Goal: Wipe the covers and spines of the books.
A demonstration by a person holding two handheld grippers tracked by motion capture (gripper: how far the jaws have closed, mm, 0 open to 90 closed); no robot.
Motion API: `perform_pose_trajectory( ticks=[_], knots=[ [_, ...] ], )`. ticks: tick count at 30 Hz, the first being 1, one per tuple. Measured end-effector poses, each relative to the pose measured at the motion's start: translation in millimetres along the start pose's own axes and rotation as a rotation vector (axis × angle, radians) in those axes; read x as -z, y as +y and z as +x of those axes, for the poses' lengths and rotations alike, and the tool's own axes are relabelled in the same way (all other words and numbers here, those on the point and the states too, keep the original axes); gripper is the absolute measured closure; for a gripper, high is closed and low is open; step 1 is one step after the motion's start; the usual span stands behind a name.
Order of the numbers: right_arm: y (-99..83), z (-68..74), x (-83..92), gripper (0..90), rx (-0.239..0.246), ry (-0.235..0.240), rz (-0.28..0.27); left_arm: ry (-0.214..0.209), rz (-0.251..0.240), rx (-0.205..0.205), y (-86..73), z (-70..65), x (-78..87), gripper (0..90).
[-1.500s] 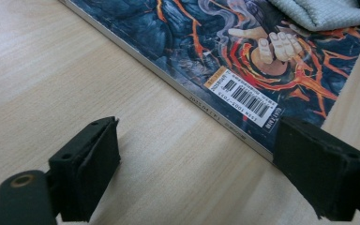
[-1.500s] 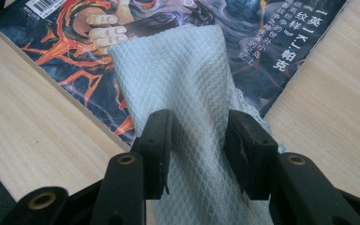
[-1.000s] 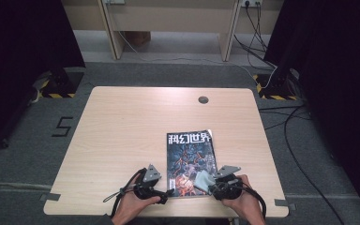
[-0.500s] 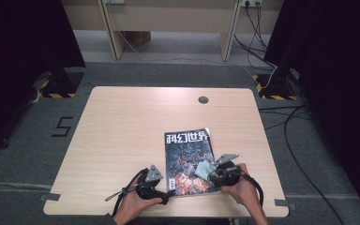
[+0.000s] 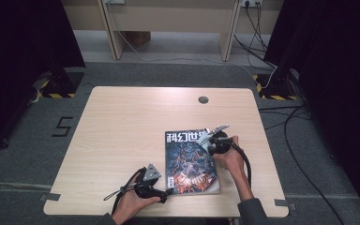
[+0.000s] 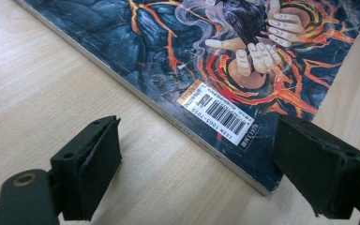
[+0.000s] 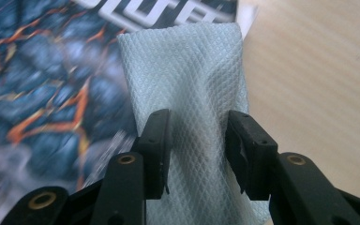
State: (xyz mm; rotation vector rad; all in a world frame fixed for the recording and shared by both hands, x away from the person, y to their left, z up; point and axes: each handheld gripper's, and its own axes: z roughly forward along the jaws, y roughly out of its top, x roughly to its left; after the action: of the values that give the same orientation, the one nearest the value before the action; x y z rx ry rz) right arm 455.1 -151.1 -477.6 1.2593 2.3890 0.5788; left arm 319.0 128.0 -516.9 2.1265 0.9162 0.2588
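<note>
Black two-jaw left gripper (image 5: pixel 168 191) with a grey three-cornered top plate; black right gripper (image 5: pixel 205 144) with brass-ringed pivot screws; dark grey sleeves; black trailing cables.

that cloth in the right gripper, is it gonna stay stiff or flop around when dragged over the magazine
Likely floppy: the cloth bunches and creases between the right gripper jaws. It looks thin and light, so it should glide over the glossy magazine cover.

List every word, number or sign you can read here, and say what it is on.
"科幻世" – white title on the magazine cover; the gripper hides its end.
"ISSN 1003-7055" – seemingly, beside the barcode label.
"5" – painted on the floor left of the table.
Other small print on the label and along the spine: too small to read.
</note>
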Motion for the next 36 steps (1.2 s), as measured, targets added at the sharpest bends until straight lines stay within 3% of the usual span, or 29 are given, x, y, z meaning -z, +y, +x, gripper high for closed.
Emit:
perform_pose_trajectory(
  ticks=[9, 11, 15, 20, 21, 26, 28, 32, 36],
  knots=[
    [22.0, -14.4, -21.1, 61.0, -0.088, -0.04, -0.052, 0.021, -0.003, 0.017, -1.5, 10.5, 3.3, 14.7],
    [23.8, -15.9, -23.2, 61.2, -0.086, -0.044, -0.061, 0.022, -0.002, 0.019, -1.6, 11.0, 3.6, 14.6],
    [21.2, -15.2, -23.7, 64.7, -0.081, -0.037, -0.086, 0.022, -0.005, 0.019, -2.1, 11.0, 3.7, 14.6],
    [1.4, -9.9, -21.7, 68.0, -0.095, -0.028, -0.194, 0.024, -0.011, 0.02, -2.6, 10.9, 3.5, 14.3],
    [-1.1, -6.4, -19.6, 68.0, -0.08, -0.028, -0.196, 0.025, -0.007, 0.021, -2.3, 10.7, 3.5, 14.2],
    [0.0, 23.3, -8.8, 68.0, 0.113, -0.08, -0.133, 0.028, -0.009, 0.023, -2.5, 10.4, 3.6, 14.1],
    [-1.9, 38.8, -3.0, 67.9, 0.183, -0.065, -0.115, 0.029, -0.009, 0.022, -2.7, 10.4, 3.7, 14.1],
    [-12.1, 68.8, 12.5, 68.2, 0.291, 0.04, -0.09, 0.028, -0.01, 0.022, -2.7, 10.4, 3.6, 14.1],
    [-20.5, 90.2, 20.5, 68.0, 0.333, 0.232, -0.108, 0.028, -0.009, 0.023, -2.6, 10.4, 3.6, 14.1]
  ],
)
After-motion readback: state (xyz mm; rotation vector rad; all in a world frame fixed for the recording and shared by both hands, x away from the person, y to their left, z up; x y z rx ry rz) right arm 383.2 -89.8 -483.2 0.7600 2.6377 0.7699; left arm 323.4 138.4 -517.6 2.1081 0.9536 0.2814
